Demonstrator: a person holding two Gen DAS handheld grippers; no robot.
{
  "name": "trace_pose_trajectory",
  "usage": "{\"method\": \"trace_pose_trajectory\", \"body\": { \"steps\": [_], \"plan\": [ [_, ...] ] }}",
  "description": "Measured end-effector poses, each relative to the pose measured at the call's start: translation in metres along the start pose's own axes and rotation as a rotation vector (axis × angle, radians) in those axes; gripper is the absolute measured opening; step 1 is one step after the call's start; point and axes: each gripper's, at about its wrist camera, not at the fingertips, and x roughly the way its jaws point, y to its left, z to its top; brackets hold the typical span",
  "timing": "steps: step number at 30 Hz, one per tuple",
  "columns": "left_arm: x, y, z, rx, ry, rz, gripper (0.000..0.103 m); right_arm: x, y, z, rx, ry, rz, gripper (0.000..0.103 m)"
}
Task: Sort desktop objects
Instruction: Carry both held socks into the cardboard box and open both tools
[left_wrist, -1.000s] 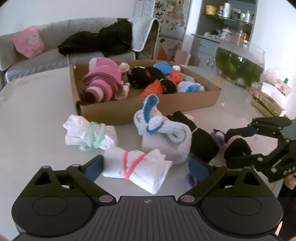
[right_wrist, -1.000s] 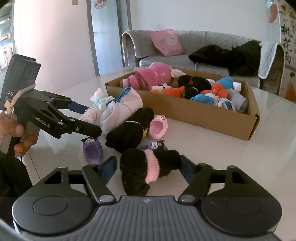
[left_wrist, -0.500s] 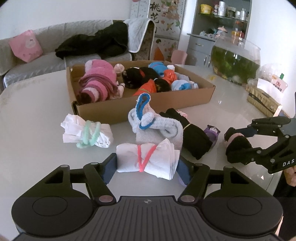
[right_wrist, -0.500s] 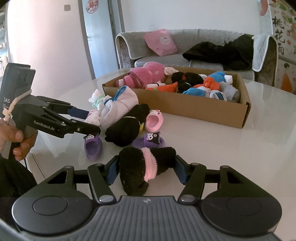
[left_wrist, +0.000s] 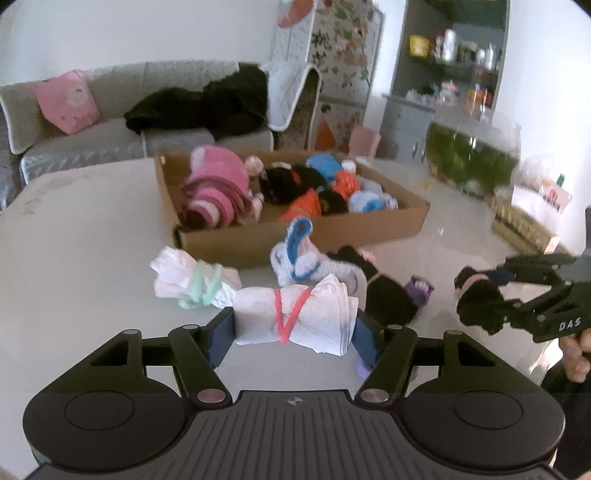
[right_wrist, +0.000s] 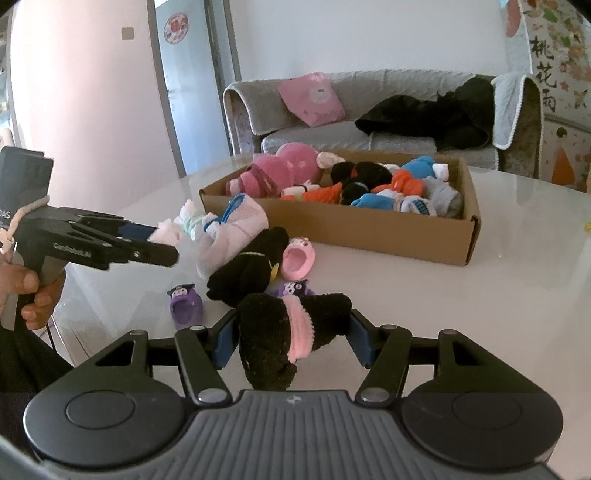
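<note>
Left claw (left_wrist: 293, 328) clamped on my soft white roll (left_wrist: 295, 317), right claw (right_wrist: 291, 334) squeezing the squashy black sock (right_wrist: 288, 328) mid-body.

A cardboard box (right_wrist: 354, 236) full of rolled socks sits mid-desk (right_wrist: 517, 295); loose sock bundles (right_wrist: 247, 269) and small slippers (right_wrist: 297, 256) lie before it, a sofa (right_wrist: 332, 122) behind.

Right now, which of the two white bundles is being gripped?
The white bundle with the red band, between the left gripper's pads; the green-banded bundle lies free behind.
</note>
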Motion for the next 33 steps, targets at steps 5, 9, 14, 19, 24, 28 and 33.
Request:
{"method": "trace_pose_trajectory", "body": {
  "steps": [5, 9, 14, 19, 24, 28, 33],
  "plan": [
    [-0.022, 0.012, 0.006, -0.047, -0.076, -0.006, 0.071, -0.012, -0.007, 0.004, 0.016, -0.036, -0.007, 0.057],
    [-0.043, 0.021, 0.016, -0.100, -0.183, -0.033, 0.071, -0.032, -0.013, 0.017, 0.027, -0.125, -0.011, 0.057],
    [-0.062, 0.019, 0.041, -0.136, -0.297, -0.042, 0.071, -0.061, -0.031, 0.052, 0.068, -0.280, -0.039, 0.057],
    [-0.052, 0.012, 0.081, -0.134, -0.328, 0.001, 0.070, -0.060, -0.050, 0.096, 0.104, -0.357, -0.076, 0.057],
    [-0.020, -0.001, 0.119, -0.082, -0.317, 0.014, 0.070, -0.032, -0.057, 0.132, 0.088, -0.381, -0.058, 0.057],
    [0.009, -0.005, 0.143, -0.061, -0.311, 0.015, 0.070, -0.017, -0.061, 0.151, 0.084, -0.392, -0.044, 0.057],
    [0.046, -0.003, 0.159, -0.041, -0.278, 0.012, 0.070, -0.002, -0.061, 0.162, 0.062, -0.385, -0.045, 0.057]
  ]
}}
